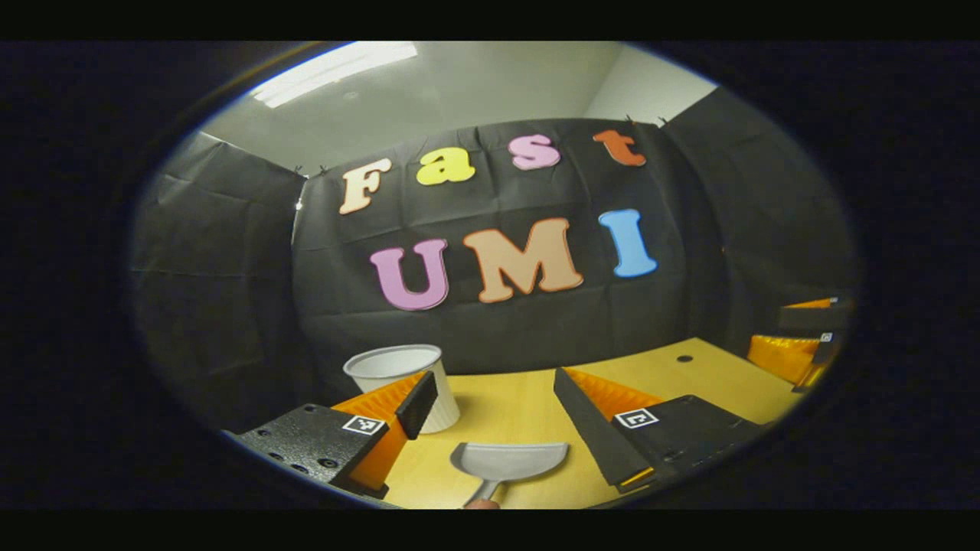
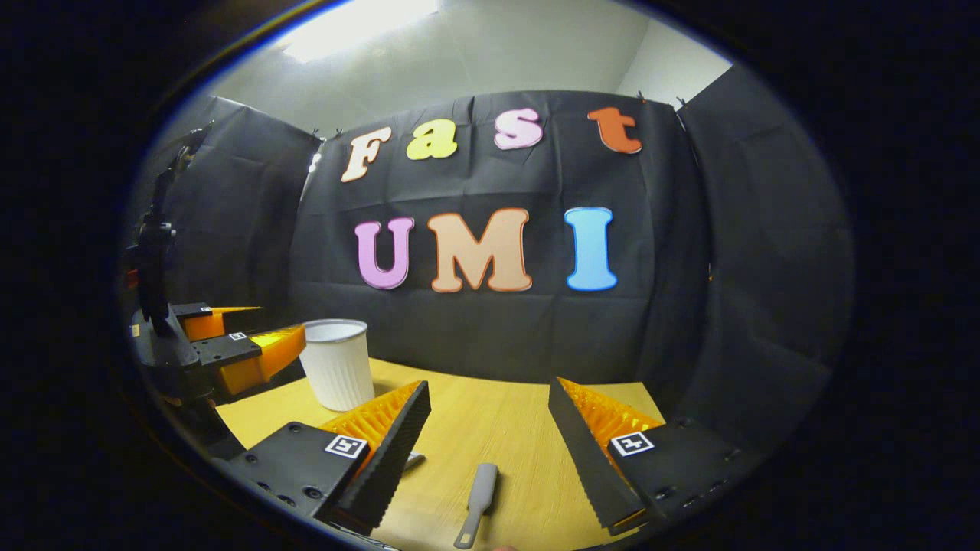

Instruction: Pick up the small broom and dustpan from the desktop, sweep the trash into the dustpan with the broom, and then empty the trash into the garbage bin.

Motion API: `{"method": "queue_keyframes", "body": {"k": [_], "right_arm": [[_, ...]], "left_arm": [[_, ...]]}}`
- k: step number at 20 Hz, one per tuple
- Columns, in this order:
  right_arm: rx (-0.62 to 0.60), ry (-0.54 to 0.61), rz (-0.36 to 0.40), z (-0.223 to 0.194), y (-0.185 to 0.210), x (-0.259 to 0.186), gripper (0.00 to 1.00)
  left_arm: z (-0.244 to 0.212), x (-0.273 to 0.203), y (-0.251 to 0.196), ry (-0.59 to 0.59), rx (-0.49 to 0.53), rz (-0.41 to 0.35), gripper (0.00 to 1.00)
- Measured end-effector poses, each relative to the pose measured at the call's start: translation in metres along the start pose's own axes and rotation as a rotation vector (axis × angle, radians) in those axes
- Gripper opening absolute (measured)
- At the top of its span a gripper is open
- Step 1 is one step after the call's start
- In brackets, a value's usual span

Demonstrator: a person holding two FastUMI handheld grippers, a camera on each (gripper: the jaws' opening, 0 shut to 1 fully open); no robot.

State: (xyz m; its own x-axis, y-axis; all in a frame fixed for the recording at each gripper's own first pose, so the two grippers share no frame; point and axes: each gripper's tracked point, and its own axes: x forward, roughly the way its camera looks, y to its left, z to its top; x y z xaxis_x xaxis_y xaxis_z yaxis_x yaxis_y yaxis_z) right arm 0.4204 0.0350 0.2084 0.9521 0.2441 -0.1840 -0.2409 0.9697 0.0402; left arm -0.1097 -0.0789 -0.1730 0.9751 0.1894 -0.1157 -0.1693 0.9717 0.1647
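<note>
A grey dustpan (image 1: 509,459) lies flat on the yellow desktop (image 1: 521,405), its handle pointing toward me. My left gripper (image 1: 494,383) hovers just above and behind it, open, with the pan below the gap between its fingers. In the right gripper view a slim grey handle (image 2: 478,497), seemingly the small broom's, lies on the desk; its bristle end is out of sight. My right gripper (image 2: 488,386) is open above that handle and holds nothing. The white ribbed garbage bin (image 1: 406,375) (image 2: 337,363) stands upright at the desk's back left.
Each gripper shows in the other's view: the right gripper (image 1: 804,340) at the far right, the left gripper (image 2: 237,344) beside the bin. A small grey piece (image 2: 413,459) peeks from behind my right gripper's left finger. A dark round hole (image 1: 684,358) marks the desk's far right.
</note>
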Motion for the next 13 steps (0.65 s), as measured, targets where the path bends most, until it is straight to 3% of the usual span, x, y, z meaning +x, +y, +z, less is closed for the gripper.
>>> {"method": "queue_keyframes", "body": {"k": [4, 9, 12, 13], "right_arm": [[0.028, -0.106, -0.059, -0.004, 0.001, -0.001, 0.99], [0.019, -0.168, -0.09, 0.013, 0.014, -0.015, 0.99], [0.002, -0.166, -0.082, 0.014, 0.024, -0.018, 0.99], [-0.004, -0.163, -0.079, 0.013, 0.027, -0.018, 0.99]], "left_arm": [[0.055, -0.009, -0.023, -0.163, -0.04, -0.099, 0.93], [0.056, -0.012, -0.029, -0.181, -0.068, -0.178, 0.92], [0.05, -0.013, -0.025, -0.166, -0.088, -0.185, 0.92], [0.049, -0.013, -0.022, -0.164, -0.087, -0.181, 0.99]]}}
